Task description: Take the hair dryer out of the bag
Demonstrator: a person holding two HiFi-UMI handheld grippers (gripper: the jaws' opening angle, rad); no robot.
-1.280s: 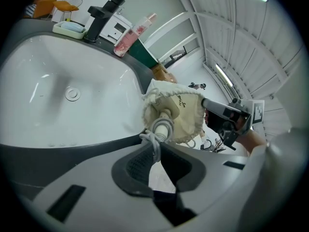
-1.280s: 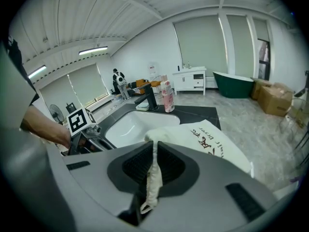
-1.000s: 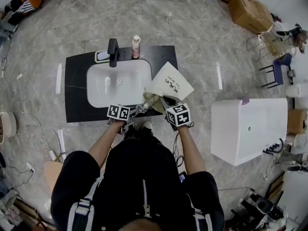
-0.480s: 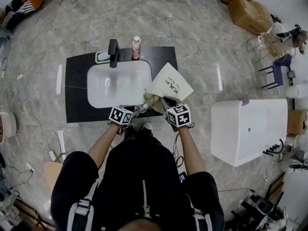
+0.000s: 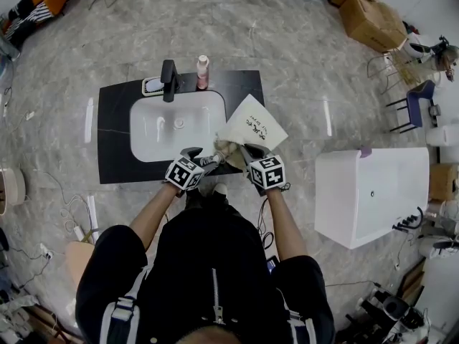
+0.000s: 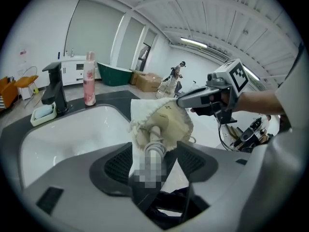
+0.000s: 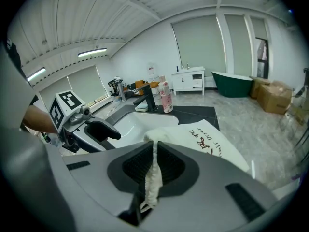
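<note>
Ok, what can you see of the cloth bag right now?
The bag is cream cloth with dark print, sitting at the black counter's right end beside the sink. Its gathered mouth faces the person; the right gripper is shut on the rim. The hair dryer's pale end pokes out between the left gripper's jaws, which have just been opening and don't touch it.

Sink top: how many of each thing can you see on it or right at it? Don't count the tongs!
Faucet: 1
Pink bottle: 1
Soap dish: 1
Cloth bag: 1
Hair dryer, still partly in the bag: 1
Total: 5
</note>
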